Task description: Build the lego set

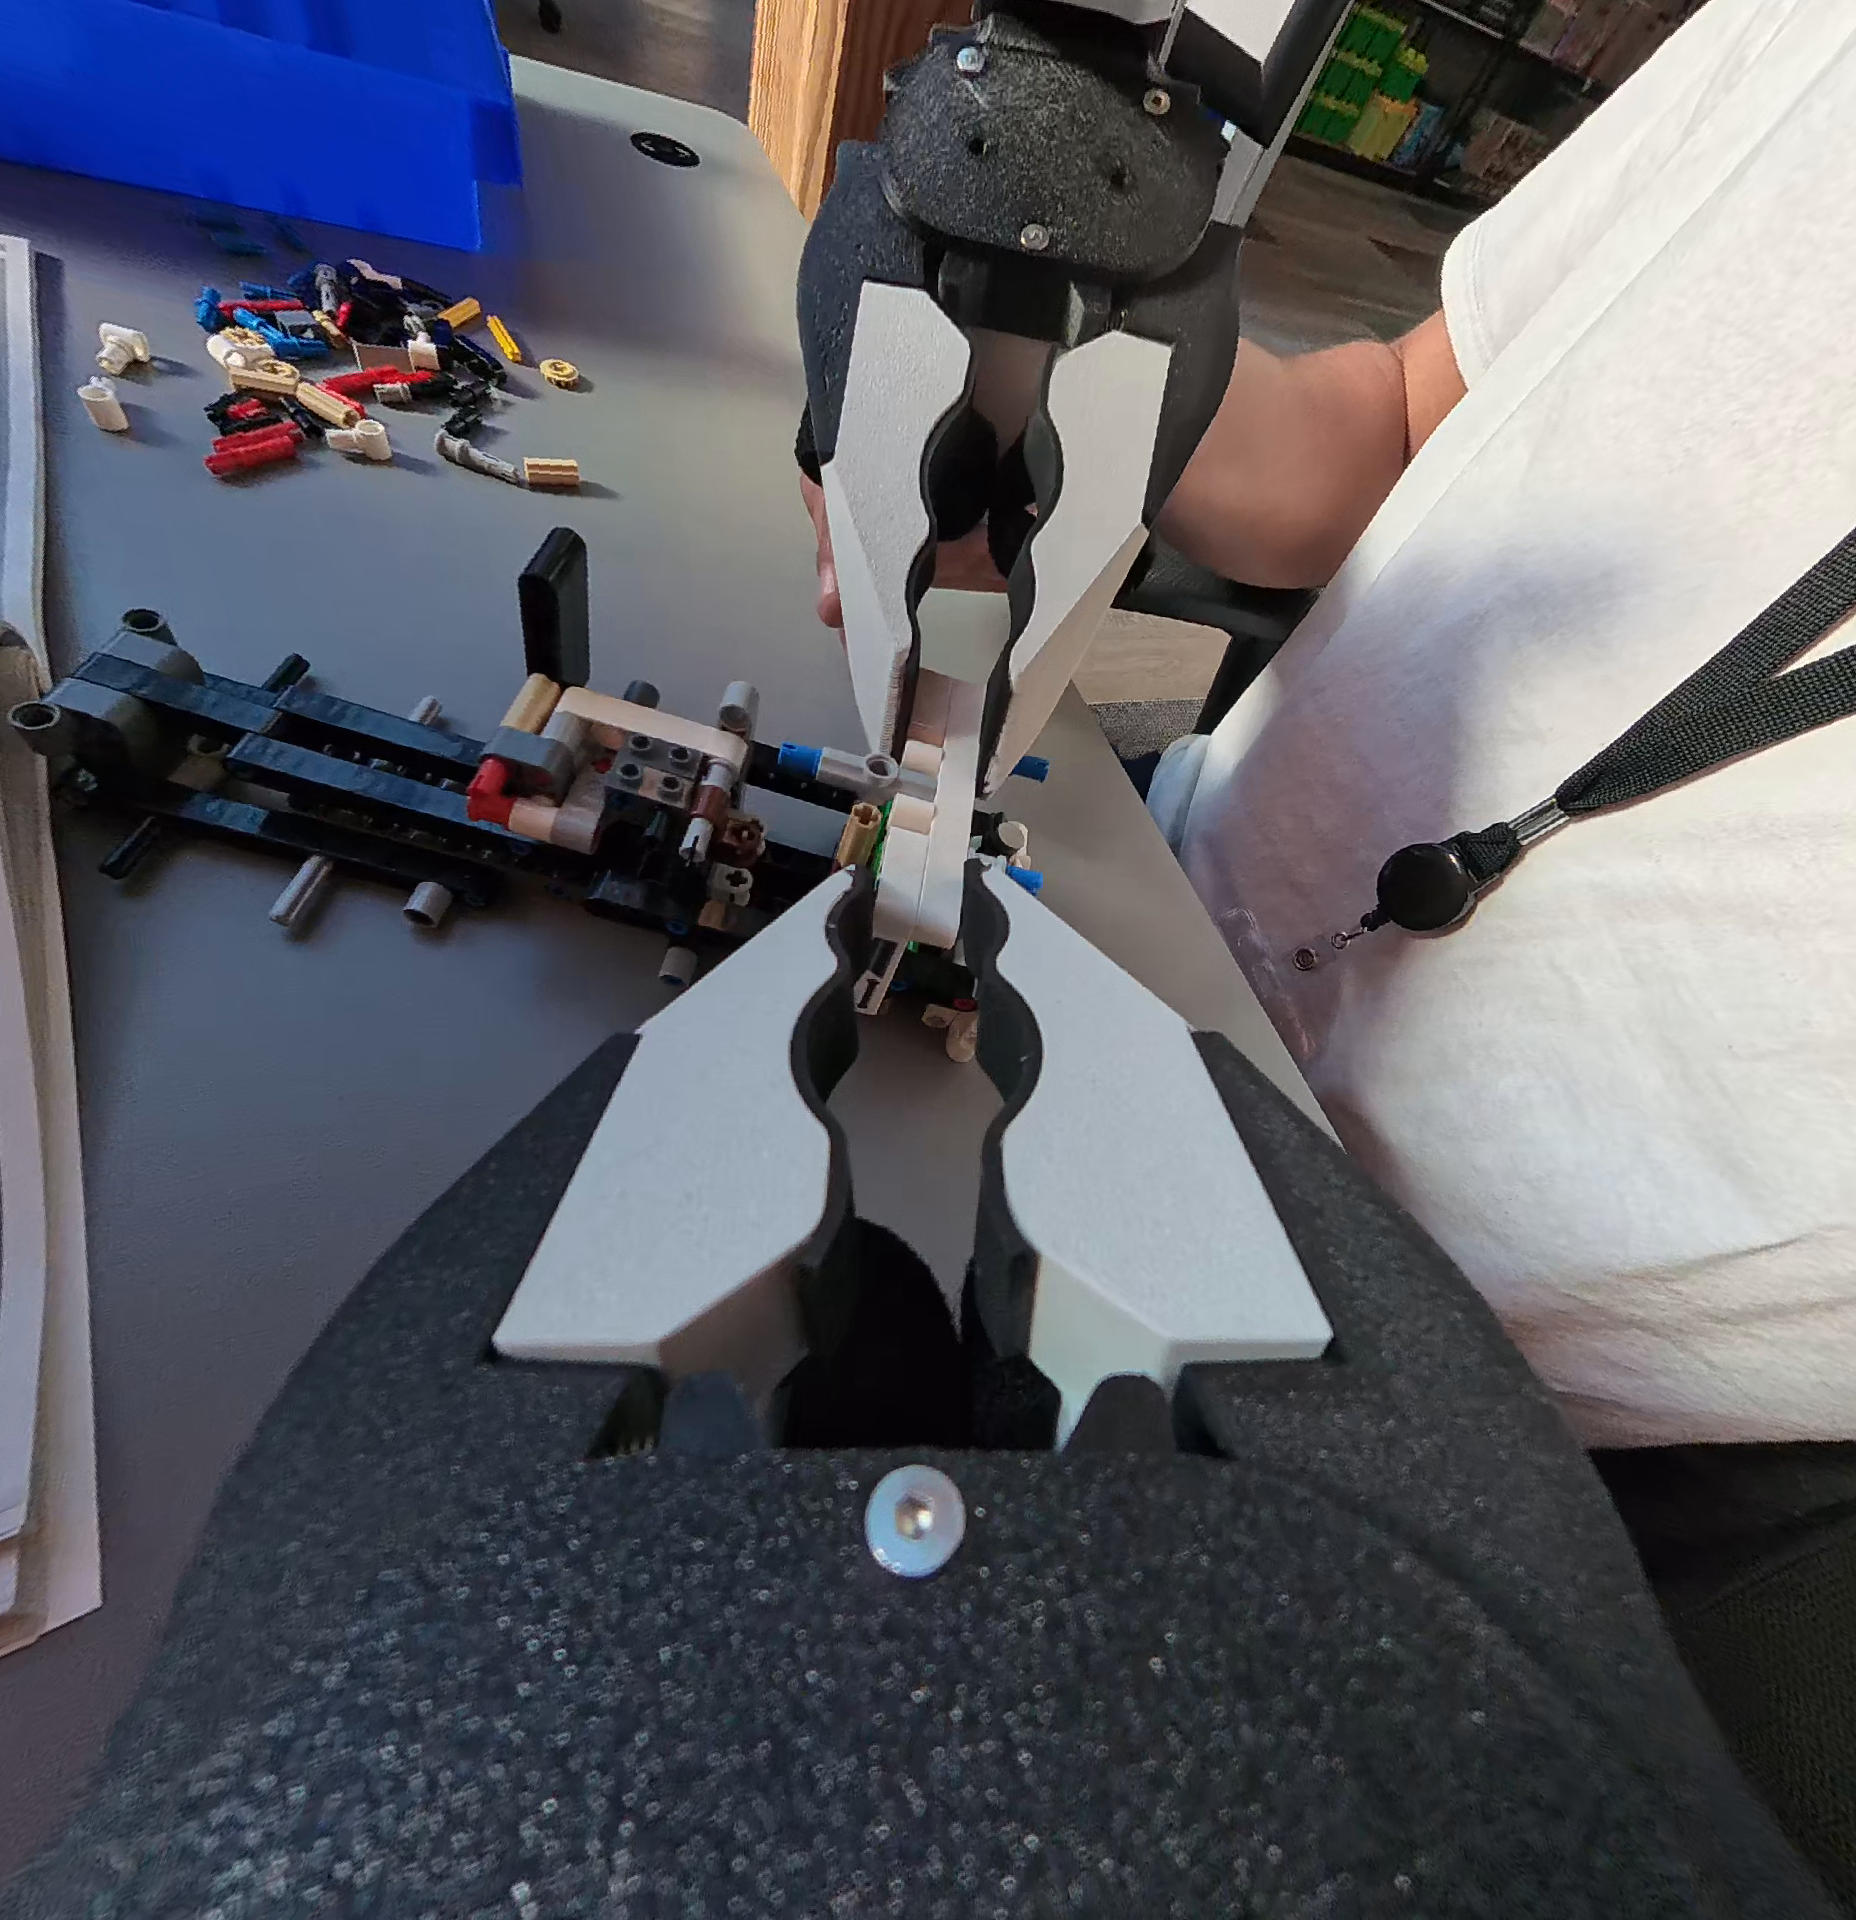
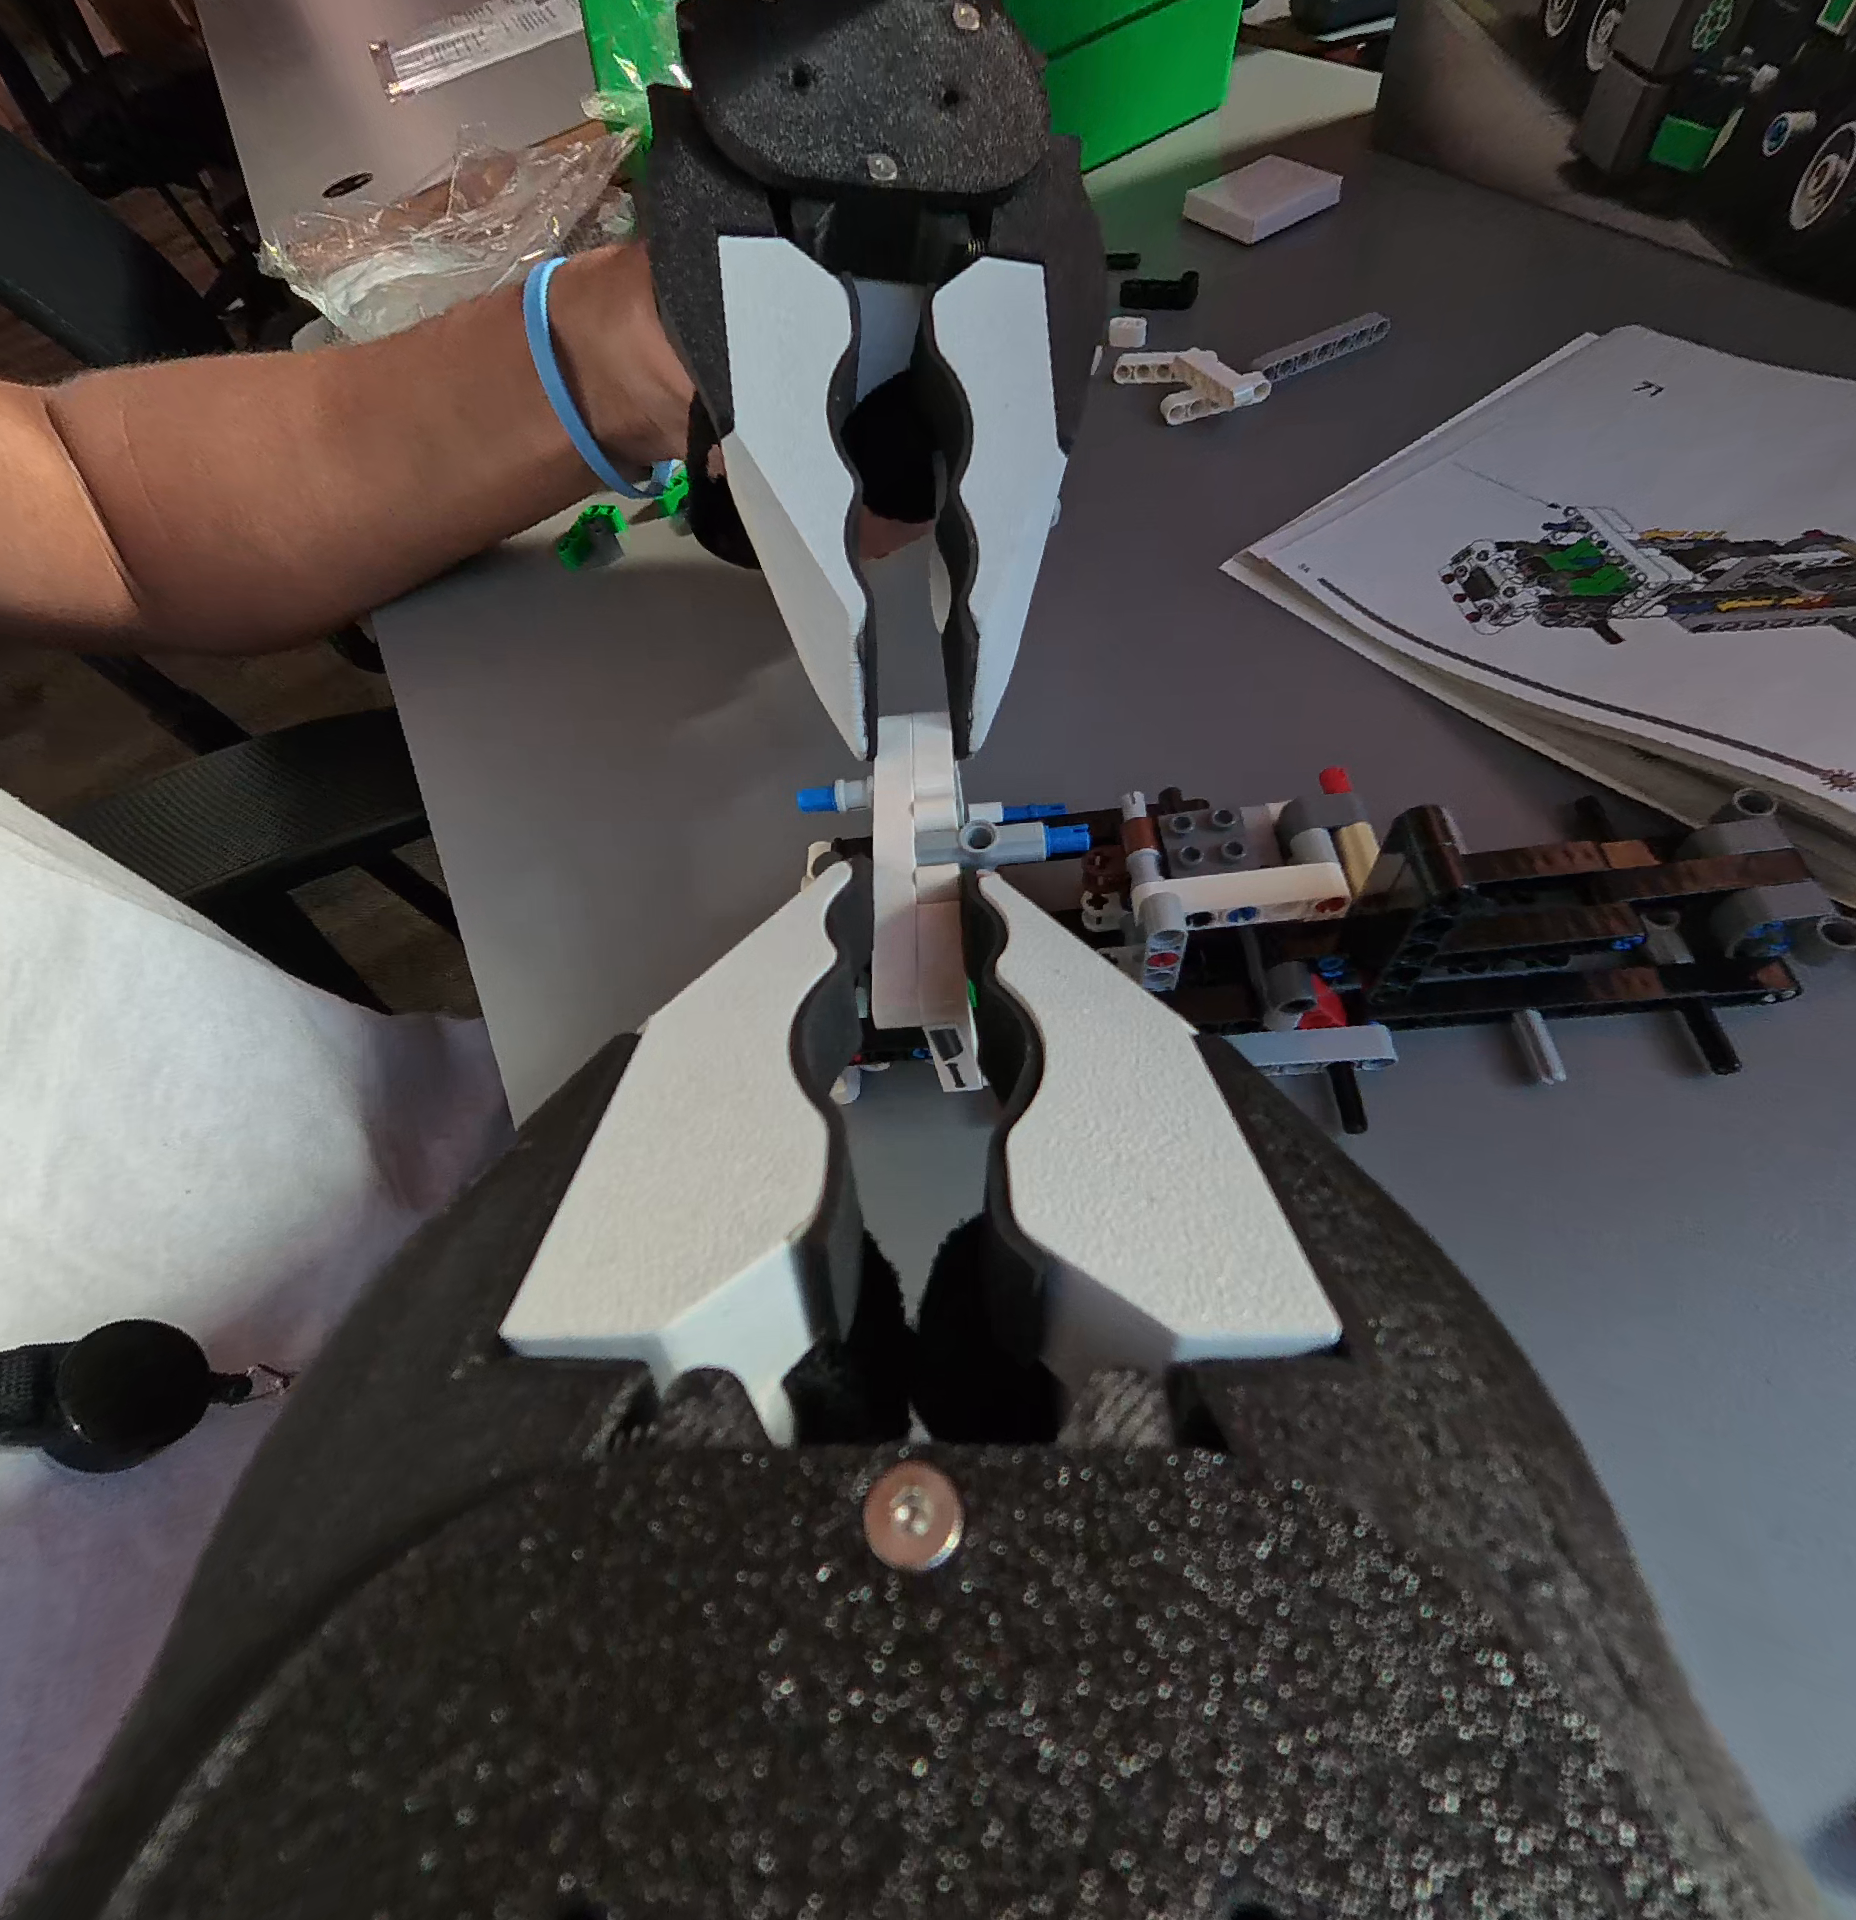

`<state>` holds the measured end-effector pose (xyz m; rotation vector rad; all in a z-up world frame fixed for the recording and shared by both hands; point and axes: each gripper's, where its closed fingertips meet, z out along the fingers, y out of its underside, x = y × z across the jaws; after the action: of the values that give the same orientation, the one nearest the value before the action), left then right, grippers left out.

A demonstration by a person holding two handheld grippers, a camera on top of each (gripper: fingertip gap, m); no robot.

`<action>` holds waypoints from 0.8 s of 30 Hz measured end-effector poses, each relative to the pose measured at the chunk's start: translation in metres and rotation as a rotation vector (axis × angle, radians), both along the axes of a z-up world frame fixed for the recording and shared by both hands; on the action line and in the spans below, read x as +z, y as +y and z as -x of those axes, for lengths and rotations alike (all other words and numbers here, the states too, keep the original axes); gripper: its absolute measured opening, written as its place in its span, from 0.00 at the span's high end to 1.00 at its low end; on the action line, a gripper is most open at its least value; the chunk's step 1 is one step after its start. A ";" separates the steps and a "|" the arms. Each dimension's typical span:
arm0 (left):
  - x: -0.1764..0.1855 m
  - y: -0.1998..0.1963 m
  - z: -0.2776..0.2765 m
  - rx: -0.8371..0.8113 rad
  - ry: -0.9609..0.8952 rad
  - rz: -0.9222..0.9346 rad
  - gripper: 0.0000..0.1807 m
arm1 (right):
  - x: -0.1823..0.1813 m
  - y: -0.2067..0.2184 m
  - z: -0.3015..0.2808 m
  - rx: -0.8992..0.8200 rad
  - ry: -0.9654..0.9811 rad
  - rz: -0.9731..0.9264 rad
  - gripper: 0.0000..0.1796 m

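Observation:
A long black lego chassis (image 1: 384,769) with grey, white and red parts lies on the grey table (image 1: 332,1039); it also shows in the right wrist view (image 2: 1526,914). A white panel piece (image 1: 929,862) stands upright at the chassis end near the table's edge, with grey and blue pins beside it. My left gripper (image 1: 908,883) is shut on the panel's lower part. My right gripper (image 1: 934,758) reaches in from the opposite side and is shut on its top. In the right wrist view, my right gripper (image 2: 913,883) and the left gripper (image 2: 913,748) both pinch the panel (image 2: 919,935).
A pile of small loose parts (image 1: 352,364) lies behind the chassis, before a blue bin (image 1: 228,104). An open instruction booklet (image 2: 1630,582) lies beside the chassis. White beams (image 2: 1194,374), a green box (image 2: 1142,83) and a plastic bag (image 2: 436,229) sit farther off. The person's torso (image 1: 1526,935) is close. Only a small space, under 4 cm, lies between the two pairs of fingers.

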<state>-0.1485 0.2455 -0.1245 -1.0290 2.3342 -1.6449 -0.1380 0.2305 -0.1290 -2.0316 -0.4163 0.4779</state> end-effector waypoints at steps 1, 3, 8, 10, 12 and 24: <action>0.000 0.000 0.000 0.000 -0.002 0.000 0.92 | 0.000 0.000 0.000 0.002 0.005 0.002 0.92; 0.000 0.000 0.000 -0.001 -0.008 -0.003 0.92 | 0.000 0.000 0.000 0.007 0.005 0.007 0.92; 0.000 0.000 0.000 -0.002 -0.015 -0.001 0.92 | 0.000 0.000 0.000 0.013 -0.010 0.015 0.92; 0.000 0.000 0.000 -0.003 -0.018 0.002 0.92 | 0.000 0.000 0.000 0.014 -0.011 0.016 0.92; 0.000 0.000 0.000 -0.004 -0.019 0.004 0.93 | 0.000 0.000 -0.001 0.015 -0.011 0.016 0.92; 0.003 0.002 0.000 0.000 -0.046 0.003 0.96 | 0.000 -0.001 -0.001 0.025 0.040 0.012 0.92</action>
<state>-0.1485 0.2477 -0.1218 -0.9811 2.3038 -1.6548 -0.1365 0.2292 -0.1286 -2.0272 -0.4150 0.5369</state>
